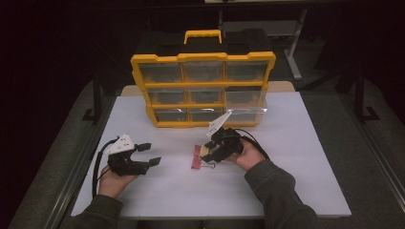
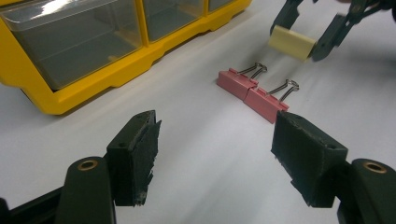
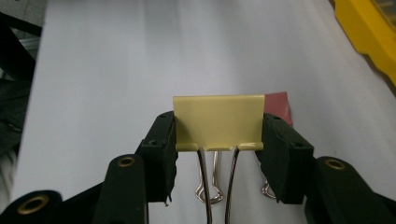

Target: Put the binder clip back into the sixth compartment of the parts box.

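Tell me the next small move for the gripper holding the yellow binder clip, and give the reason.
Probably carry the yellow binder clip toward the yellow organizer: the right gripper already pinches it off the table, two pink binder clips lie below, and the left gripper stands open.

Yellow binder clip [image 3: 218, 122]: wire handles run off bottom edge in right gripper view; in high view clip too small to make out, mostly covered by right gripper [image 1: 208, 149]. Pink binder clips [image 2: 252, 93]: in right gripper view only a corner of one shows behind yellow clip, rest hidden; high view too small to tell them apart as two. Organizer [image 2: 93, 65]: cut off at top and left edges in left gripper view, drawer contents unclear thru hazy plastic; in right gripper view just a yellow corner at top right. Left gripper [image 2: 215, 154]: body cut off by bottom edge. Room behind table too dark to read
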`<state>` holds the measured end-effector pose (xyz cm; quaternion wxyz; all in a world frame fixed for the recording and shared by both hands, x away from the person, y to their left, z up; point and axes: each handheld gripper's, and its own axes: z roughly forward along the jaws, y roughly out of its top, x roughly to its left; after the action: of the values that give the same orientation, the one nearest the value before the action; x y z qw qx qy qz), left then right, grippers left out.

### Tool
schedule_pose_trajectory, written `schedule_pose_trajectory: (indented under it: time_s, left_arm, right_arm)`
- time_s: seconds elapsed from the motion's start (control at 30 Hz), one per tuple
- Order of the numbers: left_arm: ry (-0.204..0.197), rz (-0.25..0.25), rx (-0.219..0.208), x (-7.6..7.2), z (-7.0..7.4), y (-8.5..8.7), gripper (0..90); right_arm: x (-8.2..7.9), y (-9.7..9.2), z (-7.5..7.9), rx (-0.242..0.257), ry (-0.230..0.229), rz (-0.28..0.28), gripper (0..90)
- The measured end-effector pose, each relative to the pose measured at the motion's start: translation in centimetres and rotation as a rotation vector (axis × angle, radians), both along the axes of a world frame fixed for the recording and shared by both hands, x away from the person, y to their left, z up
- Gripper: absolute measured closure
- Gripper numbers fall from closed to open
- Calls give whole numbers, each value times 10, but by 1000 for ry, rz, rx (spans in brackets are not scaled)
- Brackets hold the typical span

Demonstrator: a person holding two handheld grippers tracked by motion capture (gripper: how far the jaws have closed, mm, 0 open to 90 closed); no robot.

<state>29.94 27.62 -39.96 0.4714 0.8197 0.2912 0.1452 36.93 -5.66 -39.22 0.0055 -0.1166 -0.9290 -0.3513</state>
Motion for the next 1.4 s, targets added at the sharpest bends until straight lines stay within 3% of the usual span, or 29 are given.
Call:
schedule_pose_trajectory:
  time_s: [0.23, 0.57, 0.63, 0.7, 0.87, 1.07, 1.4]
  left_arm:
    - [3, 2, 2, 0, 1, 1, 310]
    - [-3, -1, 5, 0, 1, 2, 308]
    - [-13, -6, 13, 1, 1, 2, 308]
    - [-4, 0, 2, 0, 1, 1, 308]
    - [-18, 1, -5, 1, 2, 3, 308]
    - [-6, 8, -19, 0, 1, 3, 307]
    - [-10, 9, -16, 0, 2, 5, 307]
  right_arm:
    - [0, -5, 21, 35, -11, 14, 484]
    - [-2, -9, 46, 46, -21, 17, 484]
    - [-3, -11, 52, 47, -4, -1, 484]
    - [-1, -12, 58, 56, -26, 12, 484]
    - [-1, -14, 73, 61, -24, 20, 484]
    - [1, -15, 93, 55, -59, 41, 484]
    - [16, -29, 133, 59, -92, 15, 484]
